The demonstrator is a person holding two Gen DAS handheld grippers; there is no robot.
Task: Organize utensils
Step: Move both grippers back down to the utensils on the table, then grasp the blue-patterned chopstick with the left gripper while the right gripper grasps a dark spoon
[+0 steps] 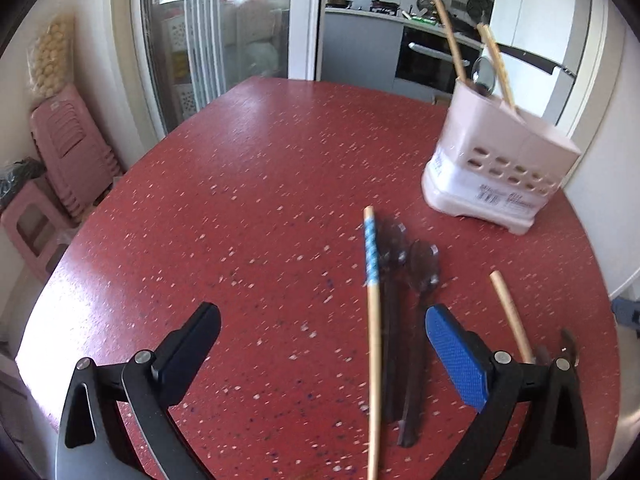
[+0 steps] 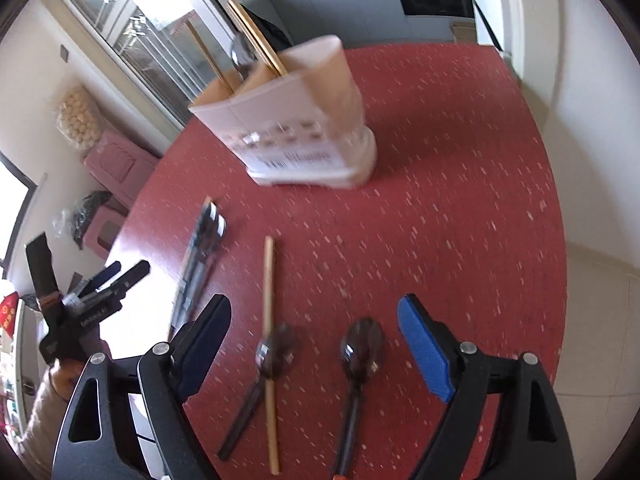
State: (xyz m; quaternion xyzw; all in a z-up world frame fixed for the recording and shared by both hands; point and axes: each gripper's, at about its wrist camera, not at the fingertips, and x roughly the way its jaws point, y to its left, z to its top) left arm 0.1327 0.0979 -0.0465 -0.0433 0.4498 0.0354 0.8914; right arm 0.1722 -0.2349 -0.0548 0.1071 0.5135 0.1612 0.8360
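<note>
Utensils are scattered over the red speckled bench (image 1: 240, 184), with some already standing in the pink caddy (image 1: 500, 168) at the far side: two wooden chopsticks (image 1: 452, 40) and a spoon (image 1: 484, 74) poke out of its top. Loose on the bench, a chopstick with a blue patterned band (image 1: 373, 320) lies right beside two dark spoons (image 1: 420, 280), and a plain chopstick (image 1: 510, 312) sits off to their right. From the other side, two more dark spoons (image 2: 360, 348) lie near the front, a plain chopstick (image 2: 269, 340) crossing over one of them. Left tongs (image 1: 320, 320) are spread wide, holding nothing, hovering over the banded chopstick. Right tongs (image 2: 316, 320) are spread wide too, empty, above the spoon pair.
</note>
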